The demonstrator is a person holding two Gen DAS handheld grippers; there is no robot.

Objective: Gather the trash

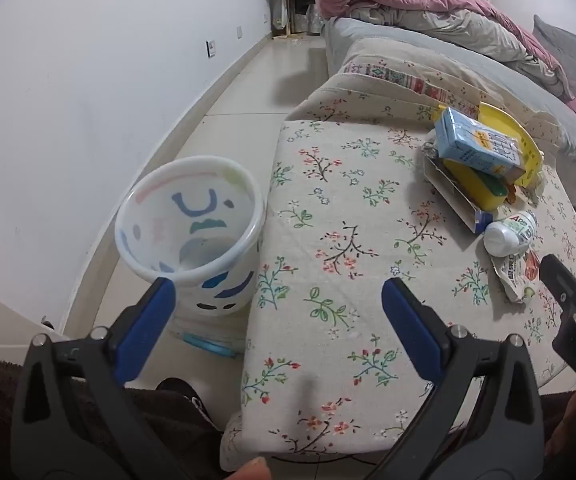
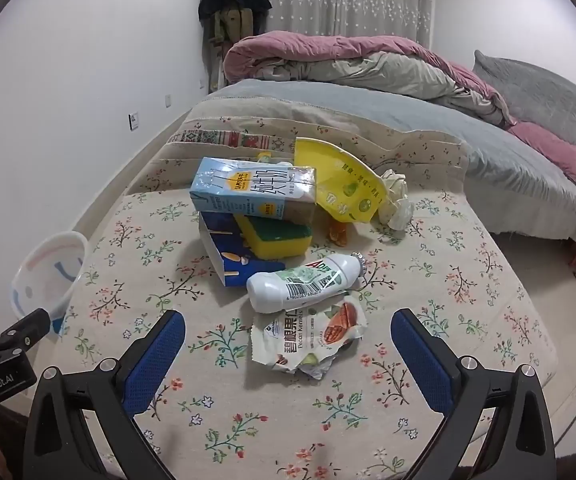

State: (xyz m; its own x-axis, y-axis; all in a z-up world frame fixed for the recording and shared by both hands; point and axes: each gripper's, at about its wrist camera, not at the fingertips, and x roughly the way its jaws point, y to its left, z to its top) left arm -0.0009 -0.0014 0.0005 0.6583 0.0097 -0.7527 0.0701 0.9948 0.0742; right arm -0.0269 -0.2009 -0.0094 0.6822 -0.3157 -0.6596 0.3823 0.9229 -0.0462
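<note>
Floral-covered cushion (image 2: 467, 280) bearing uncollected trash: pecan wrapper (image 2: 311, 336), white bottle (image 2: 303, 280), milk carton (image 2: 252, 190), sponge (image 2: 276, 236). Bin (image 1: 188, 232) beside it on the floor looks empty. Left gripper (image 1: 278, 292) and right gripper (image 2: 288, 326) gape, holding nothing.

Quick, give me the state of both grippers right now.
Left gripper: open, holding nothing, above the floral cushion beside the bin.
Right gripper: open, empty, facing the snack wrapper.
</note>
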